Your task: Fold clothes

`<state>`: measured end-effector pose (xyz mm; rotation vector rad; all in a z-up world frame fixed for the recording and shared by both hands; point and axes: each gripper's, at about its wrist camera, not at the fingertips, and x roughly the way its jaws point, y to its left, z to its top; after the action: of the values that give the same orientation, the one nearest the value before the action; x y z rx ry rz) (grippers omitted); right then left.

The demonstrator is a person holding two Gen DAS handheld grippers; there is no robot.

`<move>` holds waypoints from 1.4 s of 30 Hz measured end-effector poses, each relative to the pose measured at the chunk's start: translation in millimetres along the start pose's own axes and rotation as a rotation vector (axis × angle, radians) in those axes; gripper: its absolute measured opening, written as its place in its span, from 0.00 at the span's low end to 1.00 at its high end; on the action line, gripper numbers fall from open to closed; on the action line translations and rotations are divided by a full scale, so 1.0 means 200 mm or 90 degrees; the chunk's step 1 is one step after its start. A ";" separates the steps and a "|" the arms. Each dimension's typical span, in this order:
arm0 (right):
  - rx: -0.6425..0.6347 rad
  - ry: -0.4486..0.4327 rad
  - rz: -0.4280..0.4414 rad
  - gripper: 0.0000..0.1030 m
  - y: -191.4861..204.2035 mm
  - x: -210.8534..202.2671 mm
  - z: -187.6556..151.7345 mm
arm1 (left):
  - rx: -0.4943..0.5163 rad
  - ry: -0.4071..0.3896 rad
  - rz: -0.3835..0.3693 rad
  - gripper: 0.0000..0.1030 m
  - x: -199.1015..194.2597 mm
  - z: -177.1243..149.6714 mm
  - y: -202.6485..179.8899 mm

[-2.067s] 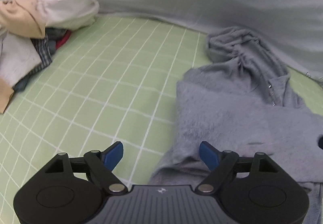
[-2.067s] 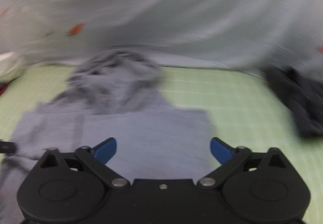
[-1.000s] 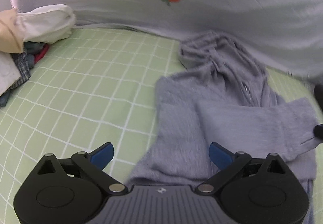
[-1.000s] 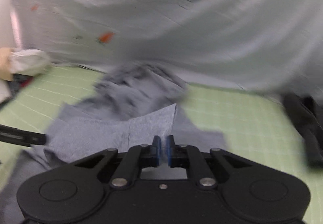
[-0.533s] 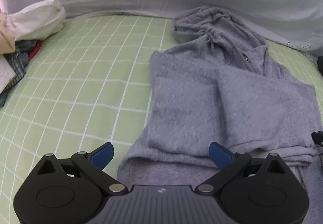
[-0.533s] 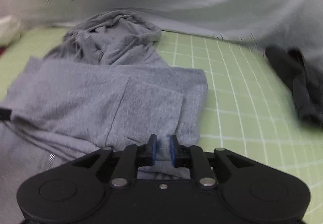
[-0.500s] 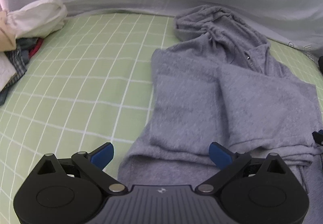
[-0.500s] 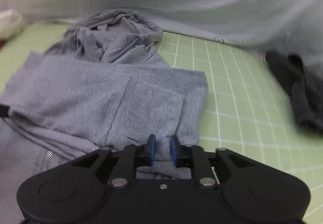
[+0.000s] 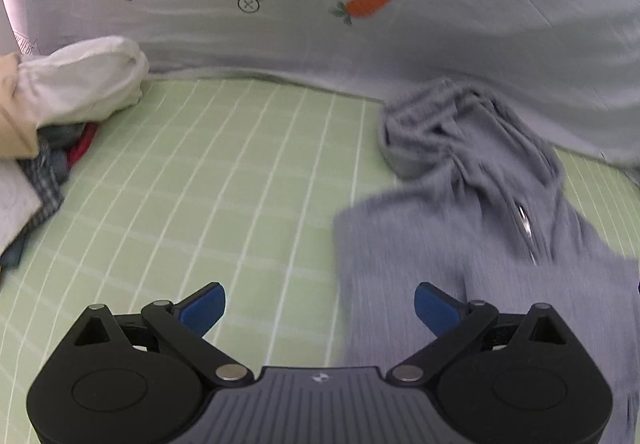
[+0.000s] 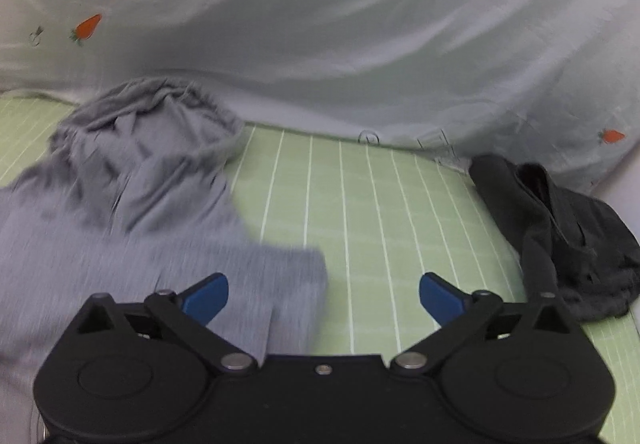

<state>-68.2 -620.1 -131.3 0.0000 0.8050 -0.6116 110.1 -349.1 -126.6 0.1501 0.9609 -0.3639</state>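
A grey zip hoodie [image 9: 472, 228] lies on the green checked sheet [image 9: 224, 180], hood bunched toward the back, one sleeve folded across its body. In the right wrist view the hoodie [image 10: 132, 212] fills the left half, its folded sleeve end below my right gripper [image 10: 323, 294]. That gripper's jaws are opening wide, and nothing is between its blue pads. My left gripper [image 9: 319, 306] stands open over the hoodie's left edge, holding nothing.
A heap of white, beige and plaid clothes [image 9: 60, 112] lies at the far left. A dark grey garment [image 10: 560, 228] sits crumpled at the right. A pale sheet with carrot prints [image 9: 360, 4] rises behind the bed.
My right gripper was shut on the grey sleeve; its jaws have spread wide and let it go on the hoodie's body. Both grippers have shifted sideways, the left one leftward.
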 end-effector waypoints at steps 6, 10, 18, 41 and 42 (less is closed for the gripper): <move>-0.012 -0.010 0.023 1.00 0.00 0.28 0.24 | -0.072 0.005 -0.035 0.97 0.22 0.30 0.00; -0.019 -0.027 0.051 1.00 0.01 0.51 0.44 | -0.019 -0.025 -0.048 0.97 0.38 0.49 -0.10; -0.065 0.001 0.058 1.00 0.17 0.88 0.63 | 0.153 -0.004 -0.018 0.97 0.68 0.59 -0.35; -0.052 -0.199 -0.182 0.99 -0.02 -0.01 0.33 | 0.079 -0.201 0.063 0.98 0.00 0.40 -0.25; -0.052 -0.201 -0.184 0.99 -0.03 -0.06 0.30 | 0.076 -0.201 0.058 0.98 -0.04 0.37 -0.24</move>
<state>-37.5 -632.9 -80.7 -0.2854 0.5243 -0.8277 144.7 -413.0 -76.9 0.2370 0.6194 -0.3491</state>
